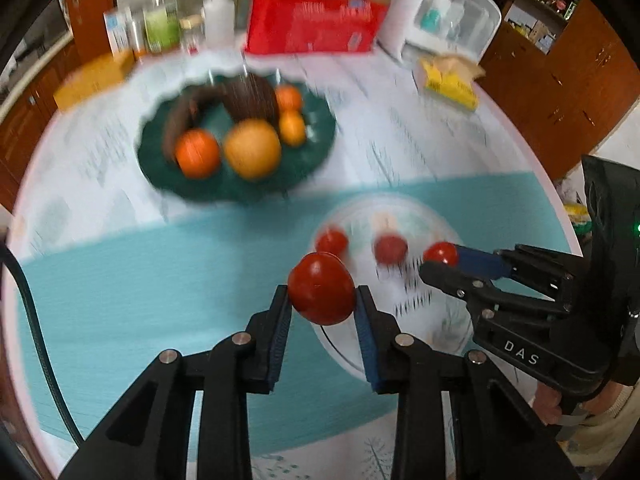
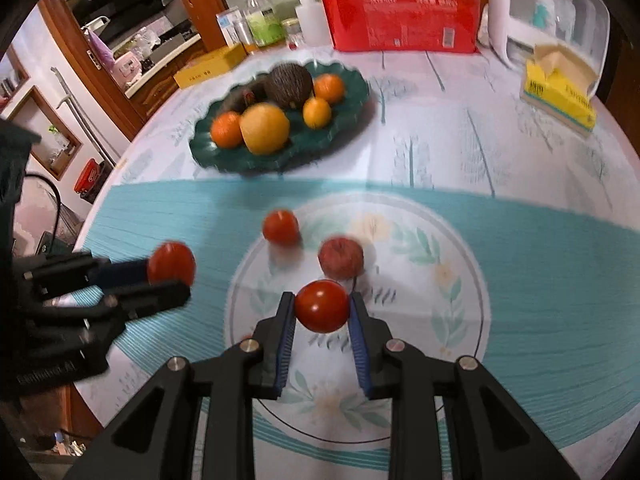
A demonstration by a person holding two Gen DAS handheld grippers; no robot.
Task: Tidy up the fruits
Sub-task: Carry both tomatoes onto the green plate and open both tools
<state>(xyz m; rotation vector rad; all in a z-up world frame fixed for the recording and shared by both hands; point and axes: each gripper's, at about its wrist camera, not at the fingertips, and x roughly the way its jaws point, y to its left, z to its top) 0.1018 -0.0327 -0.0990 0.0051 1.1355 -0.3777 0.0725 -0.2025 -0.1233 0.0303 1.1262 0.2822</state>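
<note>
A: Going left to right, what's sitting where?

B: Far left in the right wrist view, the yellow box (image 2: 210, 66) is lying by the bottles. Next the green dish (image 2: 352, 80) is carrying an orange (image 2: 226, 130), a big yellow fruit (image 2: 265, 129), a brown scaly fruit (image 2: 289, 86), plus 2 small oranges (image 2: 329, 88). Behind it the red carton (image 2: 404, 16) is standing upright.

A: And the left gripper?

B: The left gripper (image 1: 322, 300) is clenching a red tomato (image 1: 321, 288) between both blue pads, above the teal cloth (image 1: 140, 280) at the left rim of the pale floral plate (image 2: 460, 248). The tomato's nearly round, no clear long axis; which way its stem end is pointing can't be told.

A: What's lying on the plate?

B: A loose tomato (image 2: 281, 227) is sitting on the plate's left rim, and a duller reddish fruit (image 2: 341, 259) is resting nearer the middle. Both blurry.

A: Right side?

B: The right gripper (image 2: 322, 314) is gripping a second tomato (image 2: 322, 311), pads pressing on both sides, over the plate's middle. It's looking slightly wider than tall, axis running approx. across the fingers. Far right, the yellow tissue box (image 2: 560, 92) is sitting at the table edge, well apart from everything.
</note>
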